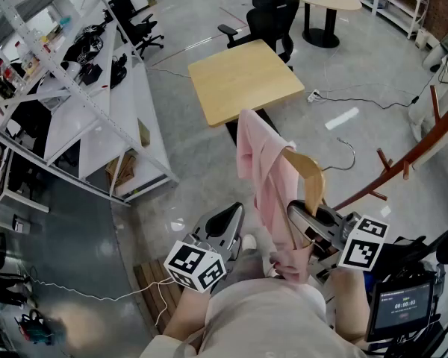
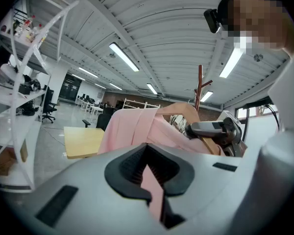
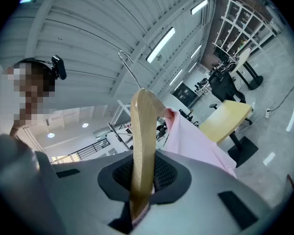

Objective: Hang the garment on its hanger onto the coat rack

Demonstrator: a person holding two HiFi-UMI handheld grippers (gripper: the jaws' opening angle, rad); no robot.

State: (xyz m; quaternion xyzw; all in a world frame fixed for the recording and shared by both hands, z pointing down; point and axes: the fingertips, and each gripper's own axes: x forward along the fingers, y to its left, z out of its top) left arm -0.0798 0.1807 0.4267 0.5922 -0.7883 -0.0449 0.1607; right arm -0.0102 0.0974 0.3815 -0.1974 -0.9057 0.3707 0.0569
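The pink garment hangs in the air in front of my chest, above the floor, draped over its wooden hanger. The hanger's long axis stands nearly upright rather than level. Its lower end is down in my right gripper, whose fingers are clamped on the wood with a little pink cloth caught in beside it. The upper shoulder rises away from me, and the wire hook sticks out sideways to my right. My left gripper sits just beside the right one, its fingers closed on a fold of the pink fabric.

The coat rack slants up at my right, well apart from the hook but on the side the hook points to. My right hand is the nearer one. I judge the hanger must be tipped level and carried rightward until the hook clears a peg. The yellow table ahead plays no part.
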